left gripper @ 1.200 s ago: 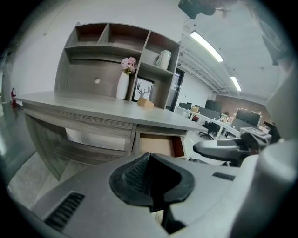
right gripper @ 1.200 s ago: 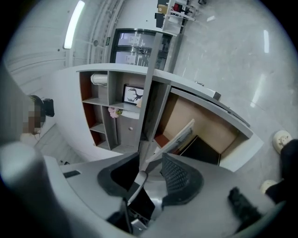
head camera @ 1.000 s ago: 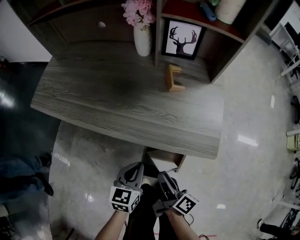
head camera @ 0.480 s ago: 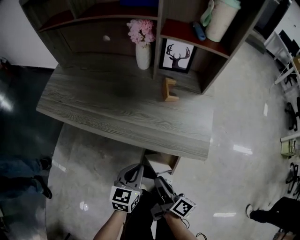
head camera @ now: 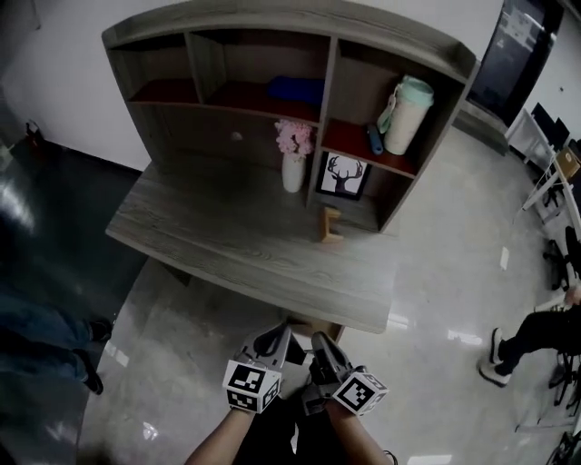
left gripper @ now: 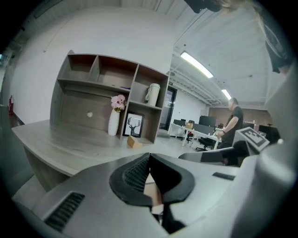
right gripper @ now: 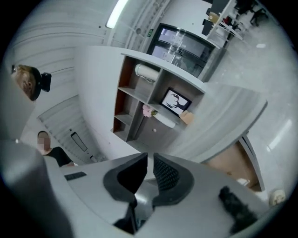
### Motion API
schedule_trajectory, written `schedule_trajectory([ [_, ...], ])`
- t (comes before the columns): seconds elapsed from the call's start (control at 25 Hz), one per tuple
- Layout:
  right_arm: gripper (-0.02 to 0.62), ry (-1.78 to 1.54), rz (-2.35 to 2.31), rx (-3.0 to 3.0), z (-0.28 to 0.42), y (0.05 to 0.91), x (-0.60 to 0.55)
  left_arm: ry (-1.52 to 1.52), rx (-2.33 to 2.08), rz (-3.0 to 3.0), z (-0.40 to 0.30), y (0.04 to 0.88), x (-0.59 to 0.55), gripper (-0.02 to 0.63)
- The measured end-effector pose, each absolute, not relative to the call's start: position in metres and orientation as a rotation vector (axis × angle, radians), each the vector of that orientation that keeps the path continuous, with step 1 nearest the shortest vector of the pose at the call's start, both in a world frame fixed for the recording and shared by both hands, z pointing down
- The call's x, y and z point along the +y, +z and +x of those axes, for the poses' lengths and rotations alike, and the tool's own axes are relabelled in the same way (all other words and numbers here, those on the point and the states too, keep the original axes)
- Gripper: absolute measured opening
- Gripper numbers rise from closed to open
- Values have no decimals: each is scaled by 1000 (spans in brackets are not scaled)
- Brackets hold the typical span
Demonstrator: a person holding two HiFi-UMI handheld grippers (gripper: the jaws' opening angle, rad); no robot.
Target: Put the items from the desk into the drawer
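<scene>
At the far left of the head view the floor is dark and glossy, and a person's legs (head camera: 41,341) in jeans stand at the lower left. Right of them the floor (head camera: 182,318) turns to pale polished stone that mirrors the ceiling lights. A white wall (head camera: 64,54) closes the upper left.

The grey wood-grain table (head camera: 227,241) fills the middle, with a shelf unit (head camera: 272,20) along its back edge. A blue object (head camera: 295,89) lies in the upper middle cubby. Below it, from left to right:
- a white vase (head camera: 292,171) of pink flowers stands on the table;
- a small wooden block (head camera: 330,224) sits alone on the bare top, just in front of the shelf unit;
- a framed deer picture (head camera: 343,176) leans in the lower right cubby.

Above the picture, a small blue thing (head camera: 374,139) lies beside a cup (head camera: 405,113) with a mint lid.

Under the table's near edge the drawer (head camera: 311,324) stands pulled out, at the bottom centre just beyond the two claws. The left claw (left gripper: 148,158) has its tips pressed together and holds nothing. The right claw (right gripper: 150,160) has just been closing and now leaves a narrow slit with nothing in it. The print on the left cube (head camera: 251,385) and the right cube (head camera: 360,391) is a black-and-white square pattern.

At the upper right hangs a large dark screen (head camera: 522,41), and a seated person's leg (head camera: 531,341) shows at the right edge. A small green sign (right gripper: 151,32) near the ceiling in the right gripper view is too small to read.
</scene>
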State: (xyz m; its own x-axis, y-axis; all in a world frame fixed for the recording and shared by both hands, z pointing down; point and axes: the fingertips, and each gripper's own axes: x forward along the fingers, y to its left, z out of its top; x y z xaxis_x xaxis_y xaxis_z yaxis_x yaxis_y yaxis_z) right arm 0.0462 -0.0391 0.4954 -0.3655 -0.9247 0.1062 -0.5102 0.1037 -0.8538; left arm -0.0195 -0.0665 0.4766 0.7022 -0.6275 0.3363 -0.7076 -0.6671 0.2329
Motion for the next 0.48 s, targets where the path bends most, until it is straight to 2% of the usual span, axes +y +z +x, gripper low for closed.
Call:
schedule_trajectory([
  [0.2,15,-1025,-1448,2056,47,447,-46,261,-1058,2585,-18,434,-64,11],
  [0.48,12,-778,-1573,2196,57,399,-48,204,-1063,2627,-10,396,-62,11],
])
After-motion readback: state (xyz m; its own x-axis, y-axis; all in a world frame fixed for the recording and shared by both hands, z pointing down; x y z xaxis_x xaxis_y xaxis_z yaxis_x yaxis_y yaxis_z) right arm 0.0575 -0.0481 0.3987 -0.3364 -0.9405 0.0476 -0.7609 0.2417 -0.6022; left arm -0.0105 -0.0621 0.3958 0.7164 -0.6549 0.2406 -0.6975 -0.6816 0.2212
